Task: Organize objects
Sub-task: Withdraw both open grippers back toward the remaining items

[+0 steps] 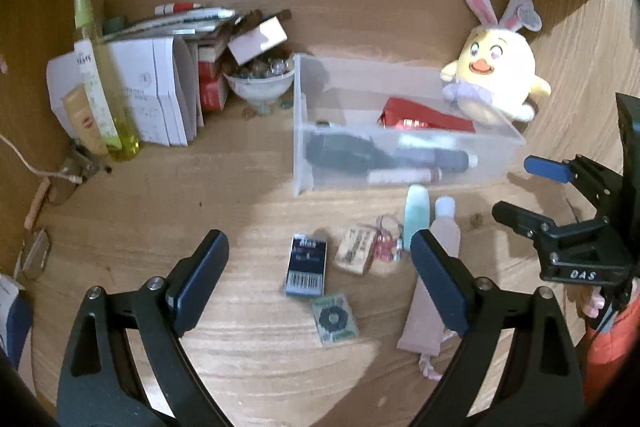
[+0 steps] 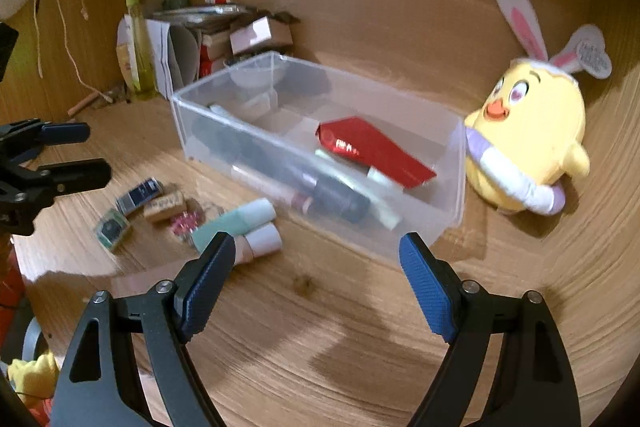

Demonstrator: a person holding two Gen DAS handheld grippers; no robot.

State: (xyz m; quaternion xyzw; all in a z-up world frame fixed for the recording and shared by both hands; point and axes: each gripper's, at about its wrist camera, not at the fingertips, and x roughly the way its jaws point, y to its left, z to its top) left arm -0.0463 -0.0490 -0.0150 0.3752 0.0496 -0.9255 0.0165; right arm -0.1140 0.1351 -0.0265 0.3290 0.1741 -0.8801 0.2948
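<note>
Clutter on the table (image 1: 140, 195) in front of the bin (image 1: 400, 147) is what I read as my job here: loose small things lying outside it, a few items already inside.

From the left wrist view, my left gripper (image 1: 320, 287) stands wide open and holds nothing. Between its fingers (image 1: 200, 283), on the wood just ahead, lie a dark packet (image 1: 306, 265), a green packet (image 1: 335, 319) and a stamp block (image 1: 356, 253). The dark packet's long axis runs away from me, roughly in line with the way the fingers point, so the fingers would close across its short side. A pink tube (image 1: 430, 307) passes under the right-hand finger and a teal tube (image 1: 416, 215) lies just beyond it; both point toward the bin. The right gripper (image 1: 516, 187) shows at the right edge, open, empty, near the bin's corner.

From the right wrist view, my right gripper (image 2: 316, 283) is open a good way, with nothing between its fingers (image 2: 428, 291). The bin (image 2: 448, 223) lies straight ahead and close. The two tubes (image 2: 248, 227) lie side by side at the left finger's tip, caps toward the bin. The packets (image 2: 132, 203) sit further left, under the left gripper (image 2: 80, 151).

My judgement: the left hand is nearer the packets and the block, the right nearer the tubes and the bin.
</note>
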